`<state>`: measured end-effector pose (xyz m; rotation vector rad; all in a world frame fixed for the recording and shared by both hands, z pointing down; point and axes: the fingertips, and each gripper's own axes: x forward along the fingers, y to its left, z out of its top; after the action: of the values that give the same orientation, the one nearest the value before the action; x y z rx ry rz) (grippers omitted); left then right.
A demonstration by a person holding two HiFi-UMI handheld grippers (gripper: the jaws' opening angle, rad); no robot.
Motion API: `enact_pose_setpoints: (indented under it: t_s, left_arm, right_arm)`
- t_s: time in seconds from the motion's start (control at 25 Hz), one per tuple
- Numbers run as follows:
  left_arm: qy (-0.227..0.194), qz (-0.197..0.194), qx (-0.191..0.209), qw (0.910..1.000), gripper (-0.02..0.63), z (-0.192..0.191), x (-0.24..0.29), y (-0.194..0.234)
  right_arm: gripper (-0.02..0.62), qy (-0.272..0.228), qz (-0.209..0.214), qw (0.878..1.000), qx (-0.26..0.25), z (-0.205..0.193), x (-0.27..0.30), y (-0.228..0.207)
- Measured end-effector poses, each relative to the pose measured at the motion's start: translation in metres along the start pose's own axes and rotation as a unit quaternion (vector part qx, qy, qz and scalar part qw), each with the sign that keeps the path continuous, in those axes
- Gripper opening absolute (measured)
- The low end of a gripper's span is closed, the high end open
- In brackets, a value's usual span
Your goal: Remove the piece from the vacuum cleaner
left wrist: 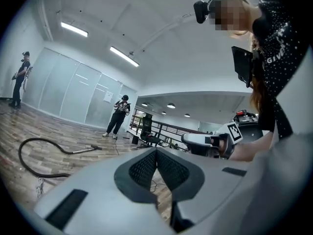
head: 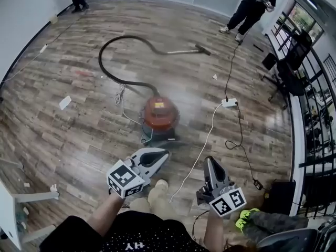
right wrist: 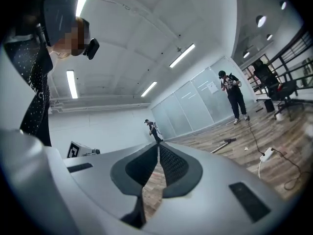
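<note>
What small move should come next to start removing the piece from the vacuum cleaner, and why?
Probably step closer and lower both grippers toward the vacuum cleaner. The left gripper and the right gripper are shut and empty, held in the air short of it.

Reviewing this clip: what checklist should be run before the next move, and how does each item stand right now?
1. The left tongs are shut with nothing between them: ok.
2. The right tongs are shut with nothing between them: ok.
3. The vacuum cleaner is in view on the floor ahead: ok.
4. Tongs at the vacuum cleaner: not ok, both are held short of it.
5. Which piece comes off, the hose or another: cannot tell.
6. The white cable is clear of the path: not ok, it runs across the floor near the feet.
</note>
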<state>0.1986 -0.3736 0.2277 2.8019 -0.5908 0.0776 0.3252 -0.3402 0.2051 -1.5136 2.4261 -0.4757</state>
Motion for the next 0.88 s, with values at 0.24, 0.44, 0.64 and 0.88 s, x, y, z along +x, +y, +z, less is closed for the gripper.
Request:
enact_pose_setpoints:
  t_s: [0.24, 0.44, 0.64, 0.88]
  left_arm:
    - [0.024, 0.014, 0.005, 0.9996, 0.009, -0.037, 0.031, 0.05]
    - [0.02, 0.007, 0.006, 0.9998, 0.009, -0.092, 0.048, 0.094]
    - [0.007, 0.011, 0.02, 0.9997, 0.009, -0.167, 0.069, 0.135]
    - [0.005, -0.008, 0.05, 0.9987, 0.009, -0.259, 0.085, 0.168]
  right_arm:
    - [0.011, 0.003, 0.007, 1.0, 0.005, -0.026, 0.032, -0.058]
    - [0.011, 0.002, 0.0, 1.0, 0.005, -0.08, 0.044, -0.102]
    - [0.011, 0.021, 0.008, 1.0, 0.007, -0.16, 0.052, -0.14]
    - [0.011, 0.032, 0.035, 0.999, 0.003, -0.259, 0.066, -0.184]
